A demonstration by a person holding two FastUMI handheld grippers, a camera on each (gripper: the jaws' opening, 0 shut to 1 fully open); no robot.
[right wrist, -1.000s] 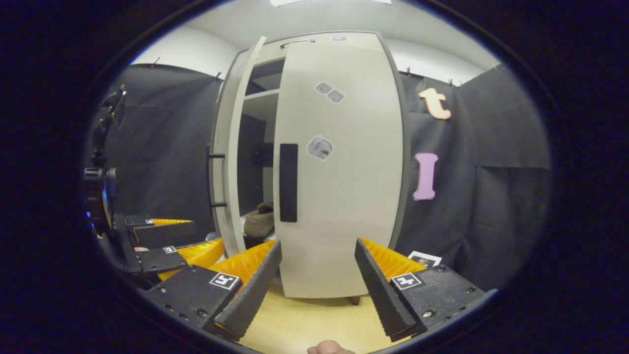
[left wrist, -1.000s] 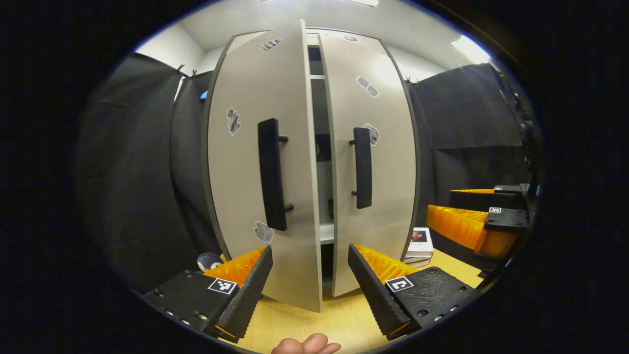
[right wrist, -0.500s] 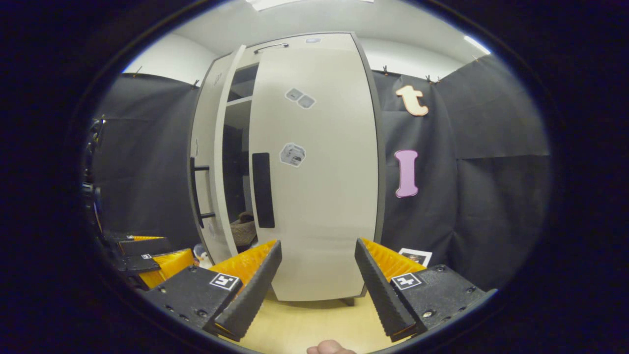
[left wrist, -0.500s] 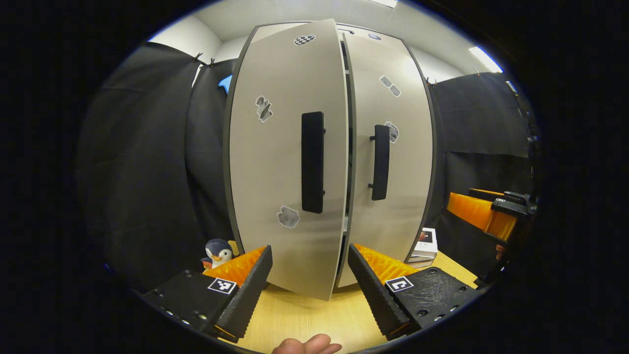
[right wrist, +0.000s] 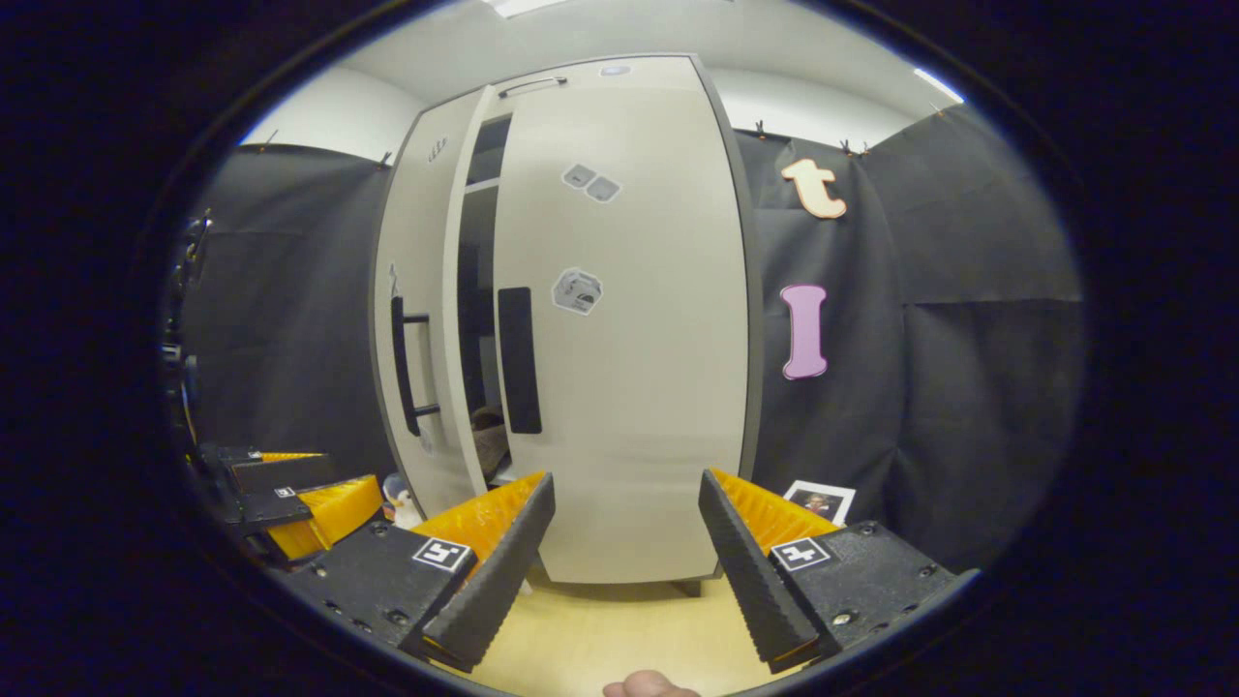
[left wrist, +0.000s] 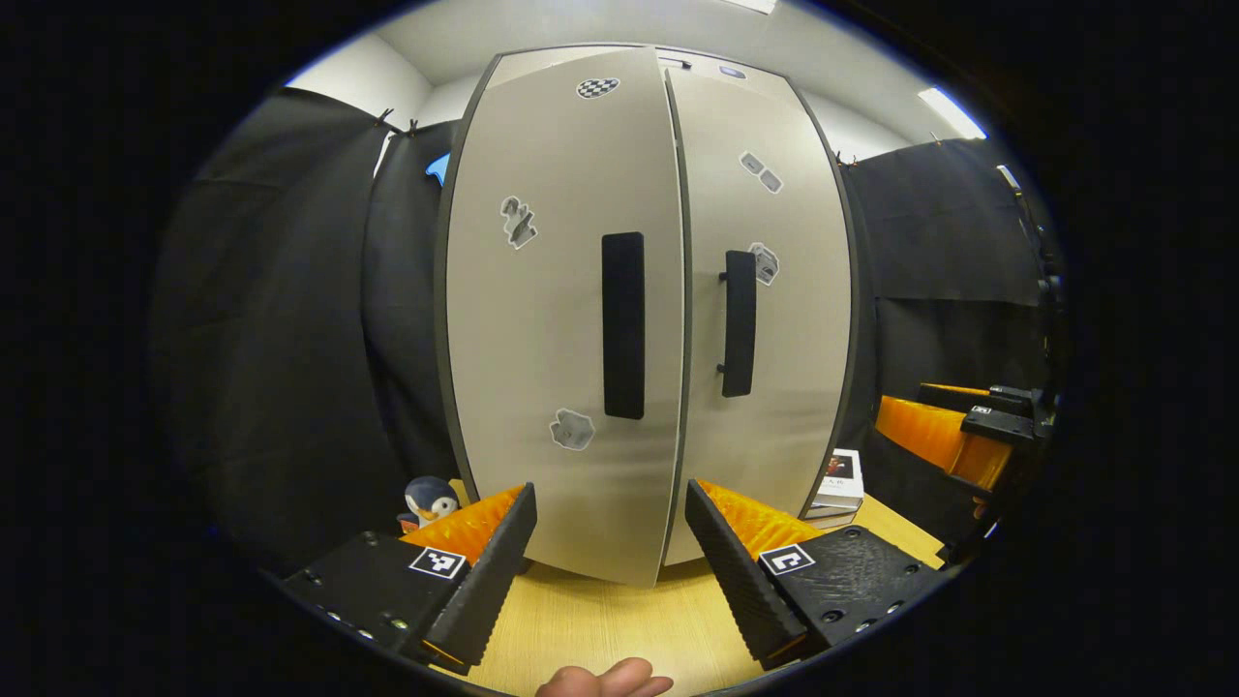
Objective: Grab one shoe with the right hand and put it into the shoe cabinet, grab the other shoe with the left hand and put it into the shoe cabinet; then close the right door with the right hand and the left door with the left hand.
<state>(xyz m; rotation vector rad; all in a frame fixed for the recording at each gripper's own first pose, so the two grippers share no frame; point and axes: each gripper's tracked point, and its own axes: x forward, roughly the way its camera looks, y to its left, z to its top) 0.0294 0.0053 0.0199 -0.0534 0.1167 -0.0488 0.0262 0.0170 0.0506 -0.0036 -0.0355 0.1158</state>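
The pale shoe cabinet stands close in front. In the left gripper view its left door (left wrist: 542, 329) lies almost flush beside the right door (left wrist: 789, 387), with a thin dark seam between their black handles. From the right gripper view the right door (right wrist: 639, 407) is shut and the left door (right wrist: 418, 252) stands slightly ajar. A brown shoe (right wrist: 492, 440) shows through that gap on a low shelf. My left gripper (left wrist: 610, 542) is open just before the left door's lower edge, holding nothing. My right gripper (right wrist: 627, 542) is open and bare in front of the right door.
A penguin toy (left wrist: 429, 499) sits on the wooden table (left wrist: 600, 629) left of the cabinet. A small stack of books (left wrist: 840, 481) lies at its right foot. Black cloth walls close in both sides. A fingertip (left wrist: 605, 681) shows at the bottom edge.
The left door has swung from well open to nearly shut, narrowing the gap to a slit. The right door stayed shut. Both grippers stayed open; the right one drifted slightly.
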